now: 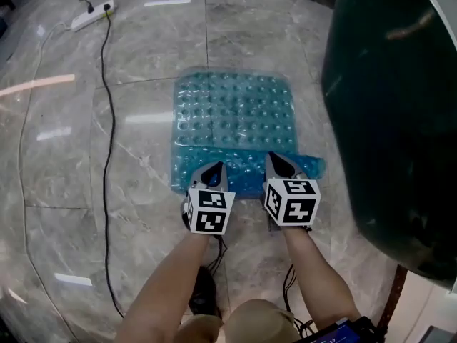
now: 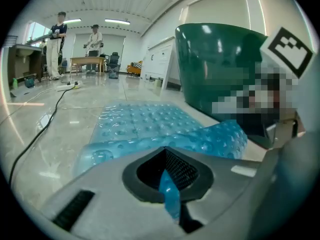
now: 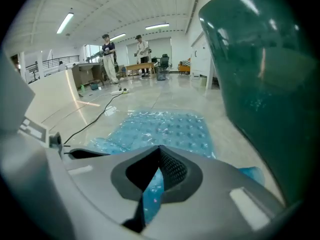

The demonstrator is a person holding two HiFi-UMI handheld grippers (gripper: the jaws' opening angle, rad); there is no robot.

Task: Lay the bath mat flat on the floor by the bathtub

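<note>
A translucent blue bath mat [image 1: 235,113] with rows of bumps lies on the marble floor beside the dark green bathtub [image 1: 393,106]. Its far part rests flat; its near edge is lifted and folded. My left gripper [image 1: 212,171] is shut on the near edge at the left, a strip of blue mat [image 2: 169,191] pinched between its jaws. My right gripper [image 1: 280,164] is shut on the near edge at the right, with blue mat [image 3: 152,196] between its jaws. The near right corner [image 1: 311,166] of the mat sticks out toward the tub.
A black cable [image 1: 107,120] runs across the floor at the left from a white power strip [image 1: 91,16]. The bathtub wall [image 3: 265,84] stands close on the right. Far off, two people [image 2: 75,41] stand by a table [image 2: 90,61].
</note>
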